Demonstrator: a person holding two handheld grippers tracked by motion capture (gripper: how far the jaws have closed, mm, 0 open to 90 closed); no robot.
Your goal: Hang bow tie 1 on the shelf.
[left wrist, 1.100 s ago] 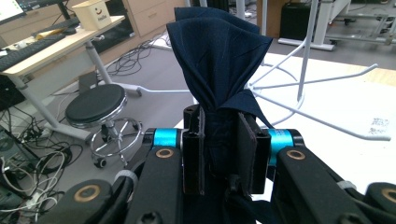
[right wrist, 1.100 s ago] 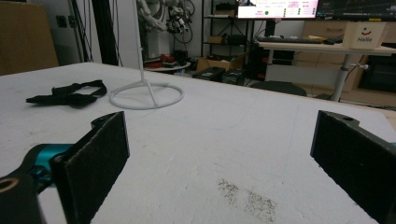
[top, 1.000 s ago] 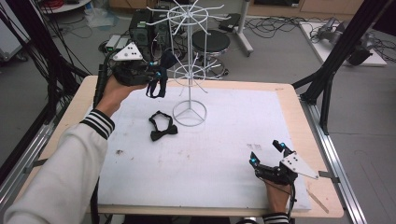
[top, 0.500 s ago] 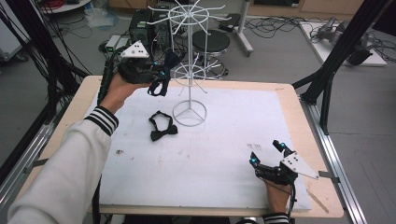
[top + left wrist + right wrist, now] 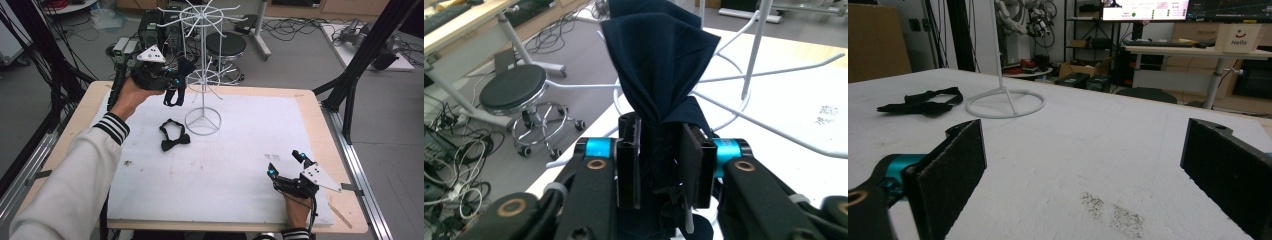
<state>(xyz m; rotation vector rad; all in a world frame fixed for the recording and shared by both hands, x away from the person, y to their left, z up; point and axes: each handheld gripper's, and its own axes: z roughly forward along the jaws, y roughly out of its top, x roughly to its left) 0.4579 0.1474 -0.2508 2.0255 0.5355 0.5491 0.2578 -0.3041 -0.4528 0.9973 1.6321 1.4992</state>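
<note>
Navy cloth, pleated and pinched at its waist, sits between the jaws of the left gripper (image 5: 659,165) — a dark blue bow tie (image 5: 659,65) clamped at its knot, its fan of folds rising above the black pads. In the high view the left gripper (image 5: 172,80) is raised at the far left of the desk (image 5: 320,125), close beside the lower ring of the white wire rack (image 5: 202,75), and the tie's strap hangs down in a loop below the jaws. Whether the cloth touches a wire arm is hard to tell from here.

A second bow tie (image 5: 172,136), black, lies flat on the white foam-like sheet (image 5: 240,165) covering the desk, just left of the rack's round base ring (image 5: 202,121).

The right gripper (image 5: 286,166) rests low near the desk's near right corner, its jaws spread wide with nothing between them — in the right gripper view the two black padded jaws frame bare, slightly speckled sheet, with the black bow tie (image 5: 920,103) and base ring (image 5: 1005,104) farther off.
</note>
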